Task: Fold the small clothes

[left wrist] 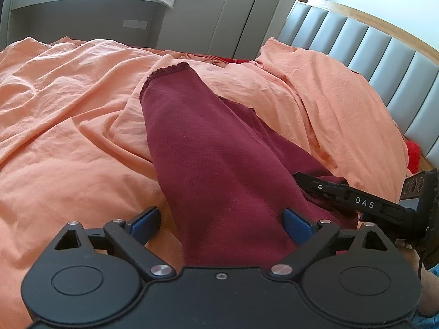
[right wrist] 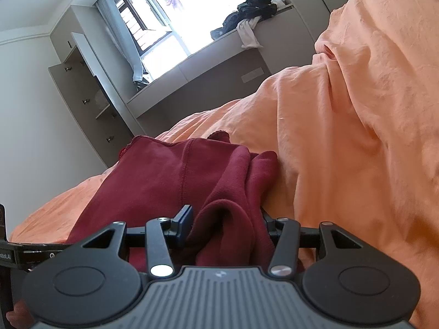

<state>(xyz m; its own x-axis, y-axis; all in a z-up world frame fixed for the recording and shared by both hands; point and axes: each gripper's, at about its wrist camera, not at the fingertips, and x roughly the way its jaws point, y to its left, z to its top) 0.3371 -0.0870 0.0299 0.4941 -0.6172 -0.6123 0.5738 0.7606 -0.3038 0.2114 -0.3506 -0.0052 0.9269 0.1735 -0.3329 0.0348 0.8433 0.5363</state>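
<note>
Maroon knit garment [left wrist: 208, 148] spread lengthwise over an orange bedsheet [left wrist: 60, 115], scalloped trim at its far end, near end running in between the blue pads of the left hand-held gripper [left wrist: 222, 223]. Jaws of that gripper standing wide apart; left pad clear of the cloth with orange sheet showing beside it, right pad touching or just beside the fabric edge, no squeeze visible. No earlier view to compare.

From the right wrist camera, same maroon garment [right wrist: 164, 175] lying on the sheet [right wrist: 356, 137], a bunched fold of it rising between the fingers of the right hand-held gripper [right wrist: 225, 219]. Jaws about half closed, blue left pad [right wrist: 184, 216] against the bunched cloth, right finger mostly hidden behind the fold; clamped on that fold, by the look of the gathered fabric. Stitched seam running down the flat part of the garment to the left of the fold.

Right gripper also visible at the right edge of the left wrist view, black, lettered, resting at the garment's side [left wrist: 365, 203].

Beyond the bed: grey padded headboard [left wrist: 384, 54] with a wooden rim, orange-covered pillow [left wrist: 315, 87] beside it, grey window ledge [right wrist: 197, 52] carrying a heap of dark and white clothes [right wrist: 249, 19], open window [right wrist: 153, 13] above, grey cabinet [right wrist: 90, 93] with an open door.
</note>
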